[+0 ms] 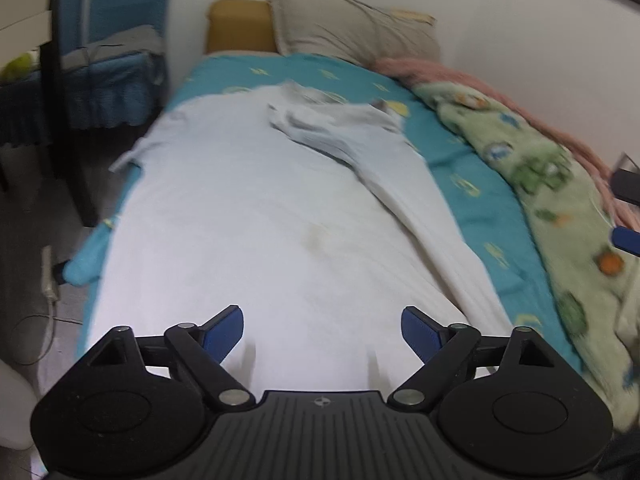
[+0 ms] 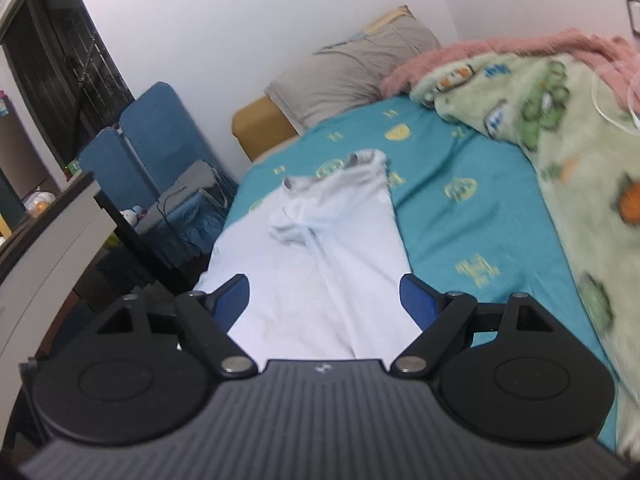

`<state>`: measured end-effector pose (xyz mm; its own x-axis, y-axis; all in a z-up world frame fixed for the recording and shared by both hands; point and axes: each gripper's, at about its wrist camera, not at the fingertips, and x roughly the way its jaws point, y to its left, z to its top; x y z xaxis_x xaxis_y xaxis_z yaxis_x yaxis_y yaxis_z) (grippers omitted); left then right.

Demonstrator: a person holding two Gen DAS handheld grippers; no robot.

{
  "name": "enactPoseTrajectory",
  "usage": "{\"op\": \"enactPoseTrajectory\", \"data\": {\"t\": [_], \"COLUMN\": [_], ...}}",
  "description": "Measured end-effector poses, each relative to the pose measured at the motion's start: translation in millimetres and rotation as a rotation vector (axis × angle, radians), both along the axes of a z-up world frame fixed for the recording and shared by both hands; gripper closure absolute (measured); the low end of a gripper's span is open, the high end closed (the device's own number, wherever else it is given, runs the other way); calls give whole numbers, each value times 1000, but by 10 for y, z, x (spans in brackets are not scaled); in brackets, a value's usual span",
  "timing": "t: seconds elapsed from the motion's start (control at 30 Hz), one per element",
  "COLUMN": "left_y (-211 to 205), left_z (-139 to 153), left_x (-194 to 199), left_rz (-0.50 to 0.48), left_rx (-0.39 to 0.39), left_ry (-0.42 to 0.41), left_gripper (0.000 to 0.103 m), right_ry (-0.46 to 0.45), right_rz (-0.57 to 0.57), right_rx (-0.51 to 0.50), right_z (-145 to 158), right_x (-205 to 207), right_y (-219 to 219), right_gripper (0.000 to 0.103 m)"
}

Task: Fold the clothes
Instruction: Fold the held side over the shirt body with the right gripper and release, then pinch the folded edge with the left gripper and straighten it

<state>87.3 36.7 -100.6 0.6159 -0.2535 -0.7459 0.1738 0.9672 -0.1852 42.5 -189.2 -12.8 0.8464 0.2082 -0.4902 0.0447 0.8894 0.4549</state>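
Observation:
A white shirt [image 1: 248, 220] lies spread on the teal bed sheet [image 1: 472, 184], its right side folded inward as a long strip [image 1: 400, 184] and its collar bunched at the far end. My left gripper [image 1: 322, 330] is open and empty above the shirt's near hem. The shirt also shows in the right wrist view [image 2: 332, 248], with the collar [image 2: 352, 162] far away. My right gripper [image 2: 325, 300] is open and empty above the folded strip. Its blue fingertip [image 1: 626, 240] shows at the right edge of the left wrist view.
A green patterned blanket [image 2: 560, 128] and a pink one [image 2: 480, 52] are heaped along the bed's right side by the wall. A beige pillow [image 1: 352, 28] lies at the head. A blue chair [image 2: 160, 136] and a dark desk [image 2: 60, 208] stand left of the bed.

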Motion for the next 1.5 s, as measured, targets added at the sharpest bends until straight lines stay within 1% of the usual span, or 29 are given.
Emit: {"op": "enactPoseTrajectory", "data": {"t": [0.13,0.27,0.33,0.4,0.47,0.6,0.7,0.87,0.97,1.03,1.1,1.13,1.2,1.3,1.37,1.5], "left_y": [-347,-574,-608,-595,-578,-526,-523,-539,-577,-626,-700,-754,-868,-995,-1040,-1109], "left_z": [-84,-175,-227,-245,-250,-236,-229,-226,-217,-217,-243,-274,-349,-478,-535,-639], "left_x": [-200,-325,-332,-312,-298,-294,-287,-294,-319,-329,-310,-298,-272,-240,-244,-246], "left_rz": [-88,-139,-137,-134,-129,-109,-104,-112,-142,-172,-219,-247,-303,-370,-408,-472], "left_rx": [13,-6,-18,-15,-11,-28,-33,-41,-67,-87,-116,-132,-159,-182,-199,-249], "left_ry": [17,42,59,57,51,51,48,41,38,36,48,60,88,128,146,198], "left_gripper": [22,25,26,30,30,35,36,37,43,49,59,62,75,86,89,91], "right_ry": [15,18,22,21,20,11,0,-21,-48,-79,-109,-117,-117,-88,-73,-70], "right_rz": [6,18,19,14,10,5,4,-11,-14,-35,-74,-102,-156,-187,-173,-123], "right_rx": [6,-23,-35,-36,-21,11,28,23,34,49,68,82,129,233,265,255], "right_z": [-99,-152,-175,-183,-186,-179,-154,-101,-40,20,60,63,27,-79,-122,-124], "right_x": [-97,-85,-89,-87,-86,-97,-114,-159,-208,-264,-322,-350,-384,-367,-336,-276], "right_y": [-12,5,-2,-27,-60,-117,-157,-219,-320,-452,-632,-729,-916,-1096,-1113,-1023], "right_gripper": [19,19,19,19,19,19,19,19,19,19,19,19,18,17,17,17]}}
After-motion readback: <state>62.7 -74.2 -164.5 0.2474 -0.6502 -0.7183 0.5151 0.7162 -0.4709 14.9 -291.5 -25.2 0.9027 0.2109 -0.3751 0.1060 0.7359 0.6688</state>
